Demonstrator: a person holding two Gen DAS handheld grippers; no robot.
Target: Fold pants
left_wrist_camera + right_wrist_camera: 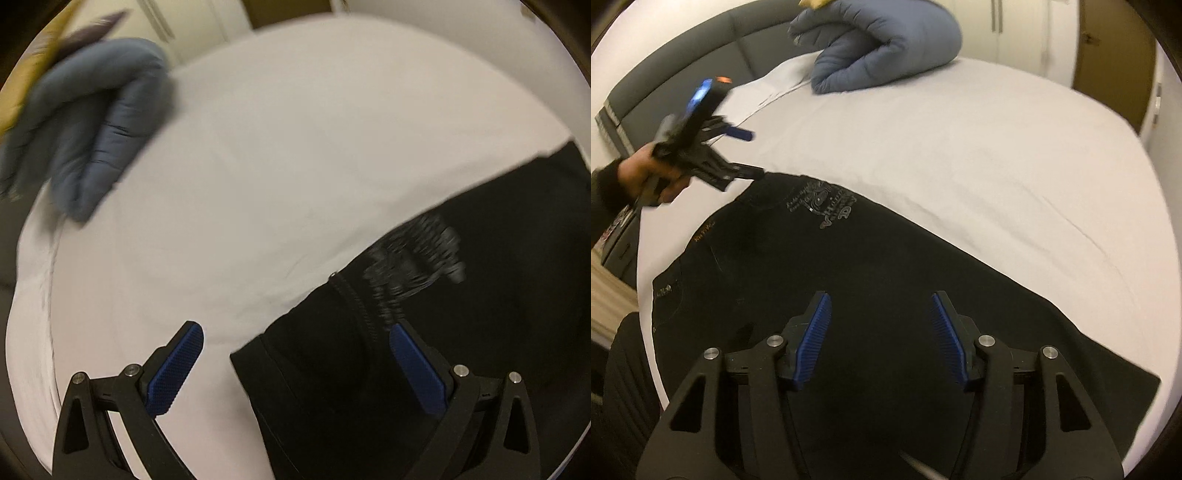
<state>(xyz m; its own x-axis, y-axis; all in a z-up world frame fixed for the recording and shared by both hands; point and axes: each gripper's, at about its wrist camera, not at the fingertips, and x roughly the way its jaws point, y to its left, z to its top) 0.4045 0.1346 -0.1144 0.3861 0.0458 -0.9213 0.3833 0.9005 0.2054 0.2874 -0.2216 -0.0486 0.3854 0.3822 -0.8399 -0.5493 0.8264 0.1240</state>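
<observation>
A bed (960,155) with a white sheet (258,166) fills most of the scene. A grey padded headboard (683,62) curves along its far left edge. A rolled blue duvet (886,48) lies at the far end. White cupboard doors (1015,22) and a brown door (1115,48) stand far right. Pale wood floor (609,306) shows near left.

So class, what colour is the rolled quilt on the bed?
Blue-grey quilt; clearest in the right wrist view.

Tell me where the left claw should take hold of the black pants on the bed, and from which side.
Probably the waistband corner nearest the left claw. The black pants lie flat on the white bed sheet, so a free edge is the only thing to pinch. Come from above, one finger on the sheet side, the other over the cloth.
</observation>
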